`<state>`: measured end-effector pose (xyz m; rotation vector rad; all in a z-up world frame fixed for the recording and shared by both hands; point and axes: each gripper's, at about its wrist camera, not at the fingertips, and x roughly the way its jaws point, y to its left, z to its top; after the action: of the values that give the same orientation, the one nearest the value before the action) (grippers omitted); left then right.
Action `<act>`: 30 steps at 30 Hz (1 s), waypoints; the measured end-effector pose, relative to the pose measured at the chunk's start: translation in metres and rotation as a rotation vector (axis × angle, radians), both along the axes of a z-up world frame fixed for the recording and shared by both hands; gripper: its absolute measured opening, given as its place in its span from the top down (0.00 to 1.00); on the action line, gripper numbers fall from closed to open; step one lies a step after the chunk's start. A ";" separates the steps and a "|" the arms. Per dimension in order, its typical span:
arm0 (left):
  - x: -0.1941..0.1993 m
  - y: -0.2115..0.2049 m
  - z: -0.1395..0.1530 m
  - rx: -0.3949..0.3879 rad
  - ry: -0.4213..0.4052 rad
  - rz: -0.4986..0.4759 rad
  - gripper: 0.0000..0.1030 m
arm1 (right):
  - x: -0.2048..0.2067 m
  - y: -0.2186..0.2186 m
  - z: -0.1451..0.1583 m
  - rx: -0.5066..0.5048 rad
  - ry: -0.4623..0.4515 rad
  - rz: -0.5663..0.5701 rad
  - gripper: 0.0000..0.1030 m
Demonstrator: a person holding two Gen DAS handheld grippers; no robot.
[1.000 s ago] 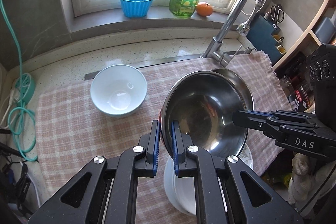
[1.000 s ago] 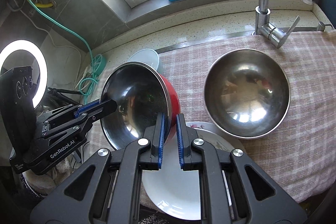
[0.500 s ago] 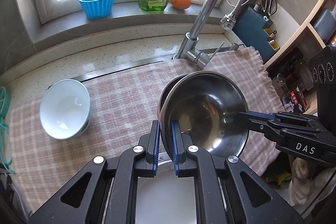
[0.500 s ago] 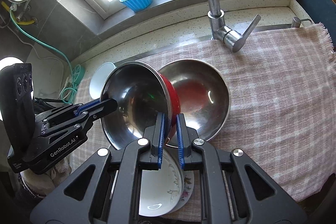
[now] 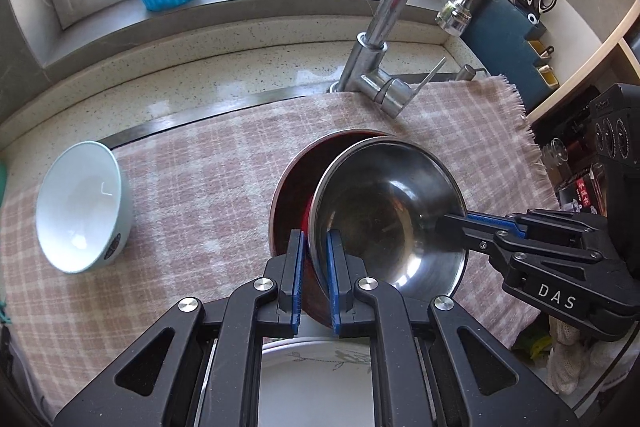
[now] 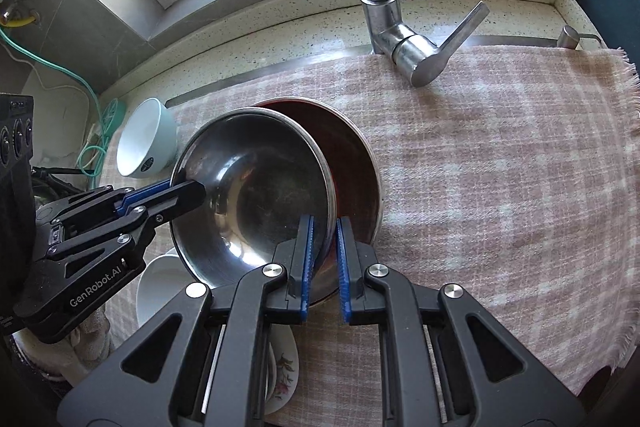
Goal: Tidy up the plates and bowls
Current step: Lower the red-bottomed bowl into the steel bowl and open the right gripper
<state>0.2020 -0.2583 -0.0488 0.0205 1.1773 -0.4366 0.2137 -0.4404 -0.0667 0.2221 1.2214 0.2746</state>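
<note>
Steel bowl's (image 5: 384, 211) rim pinched between both grippers' fingers (image 5: 334, 275).

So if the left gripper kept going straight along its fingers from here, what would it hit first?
Probably the larger steel bowl on the checked cloth: the left gripper is clamped on the red-sided bowl, tilted over it. Depth is unclear.

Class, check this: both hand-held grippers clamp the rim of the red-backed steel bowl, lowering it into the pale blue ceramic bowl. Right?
Not quite. The left wrist view shows the red-backed steel bowl going into the larger steel bowl; the pale blue ceramic bowl sits apart, empty.
</note>
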 end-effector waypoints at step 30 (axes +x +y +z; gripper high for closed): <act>0.008 -0.012 -0.017 0.052 0.038 -0.007 0.87 | 0.016 0.009 -0.008 -0.069 0.011 0.047 0.69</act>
<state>0.2105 -0.2701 -0.0660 0.0613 1.2260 -0.4141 0.2294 -0.4314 -0.0743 0.1355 1.2458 0.2715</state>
